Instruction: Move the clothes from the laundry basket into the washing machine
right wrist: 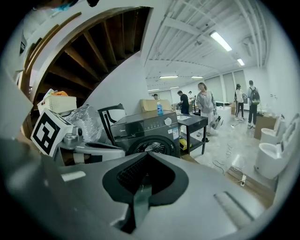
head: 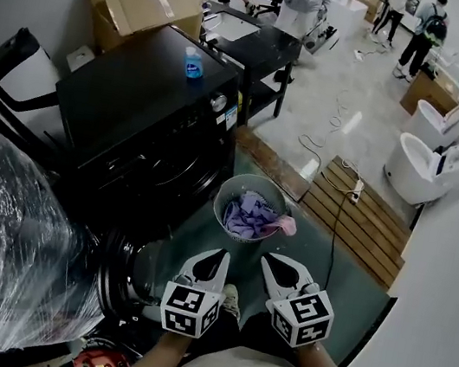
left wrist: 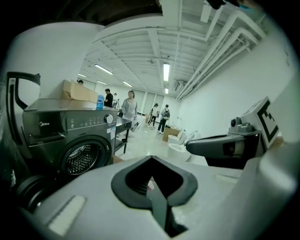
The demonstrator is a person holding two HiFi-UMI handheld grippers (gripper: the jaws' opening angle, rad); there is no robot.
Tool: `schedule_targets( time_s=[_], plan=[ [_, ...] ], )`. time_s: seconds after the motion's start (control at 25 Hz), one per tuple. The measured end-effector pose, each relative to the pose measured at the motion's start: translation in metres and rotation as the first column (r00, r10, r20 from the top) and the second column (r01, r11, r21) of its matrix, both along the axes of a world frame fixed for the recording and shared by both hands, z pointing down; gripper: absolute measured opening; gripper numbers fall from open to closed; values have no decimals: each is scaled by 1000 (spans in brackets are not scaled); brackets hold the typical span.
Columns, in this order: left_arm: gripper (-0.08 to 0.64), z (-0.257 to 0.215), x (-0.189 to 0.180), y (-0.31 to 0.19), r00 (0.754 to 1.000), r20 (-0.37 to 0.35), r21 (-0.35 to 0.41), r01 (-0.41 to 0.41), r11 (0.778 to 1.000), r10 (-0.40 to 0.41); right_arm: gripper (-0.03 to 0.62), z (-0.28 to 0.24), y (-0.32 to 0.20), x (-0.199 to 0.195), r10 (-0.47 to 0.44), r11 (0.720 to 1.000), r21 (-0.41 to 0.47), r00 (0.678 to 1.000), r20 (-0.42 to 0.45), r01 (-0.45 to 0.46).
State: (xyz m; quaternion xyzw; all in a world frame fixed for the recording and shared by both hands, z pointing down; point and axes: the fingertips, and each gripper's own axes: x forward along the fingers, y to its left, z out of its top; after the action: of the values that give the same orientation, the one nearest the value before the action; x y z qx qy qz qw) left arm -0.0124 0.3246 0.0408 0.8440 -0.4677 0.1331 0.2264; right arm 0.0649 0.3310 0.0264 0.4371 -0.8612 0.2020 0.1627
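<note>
two grippers are hovering side by side low in front of the person: the left gripper (head: 221, 255) and the right gripper (head: 270, 258), each with its jaws pressed together and holding nothing. just ahead of their tips, the round laundry basket (head: 225, 191) is standing on the floor beside the dark washing machine (head: 140, 118). it is holding purple clothes (head: 248, 216), with a pink piece (head: 286, 225) lying at its rim. the machine's door (head: 118, 280) is hanging open, and a blue bottle (head: 193, 63) is standing on top of the machine.

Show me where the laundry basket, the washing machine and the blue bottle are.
laundry basket (head: 252, 179): head view, far rim.
washing machine (head: 132, 86): head view, top panel.
blue bottle (head: 193, 65): head view, its body.
</note>
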Motion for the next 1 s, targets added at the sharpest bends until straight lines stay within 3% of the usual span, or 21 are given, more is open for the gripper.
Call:
schedule_targets(
  time_s=[0.12, 0.28, 0.6, 0.8, 1.0],
  plan=[
    [1, -3, 0, -18, 999, -32, 29, -19, 999, 20, 23, 4, -11, -1, 9, 1000, -6, 1000, -9, -9],
    [2, 7, -2, -33, 998, -62, 5, -20, 1000, 20, 23, 14, -19, 1, 13, 999, -29, 1000, -16, -13],
    [2, 27, 3, -63, 1000, -4, -48, -17, 999, 17, 23, 29, -54, 18, 24, 997, -78, 1000, -11, -25],
    [1, 37, 23, -93, 999, 10, -36, -49, 998, 49, 23, 41, -91, 23, -35, 993, -109, 999, -5, 34],
    [2, 55, 33, -130, 999, 32, -66, -17, 998, 19, 23, 59, -132, 30, -94, 986, -142, 995, -16, 91]
  ],
)
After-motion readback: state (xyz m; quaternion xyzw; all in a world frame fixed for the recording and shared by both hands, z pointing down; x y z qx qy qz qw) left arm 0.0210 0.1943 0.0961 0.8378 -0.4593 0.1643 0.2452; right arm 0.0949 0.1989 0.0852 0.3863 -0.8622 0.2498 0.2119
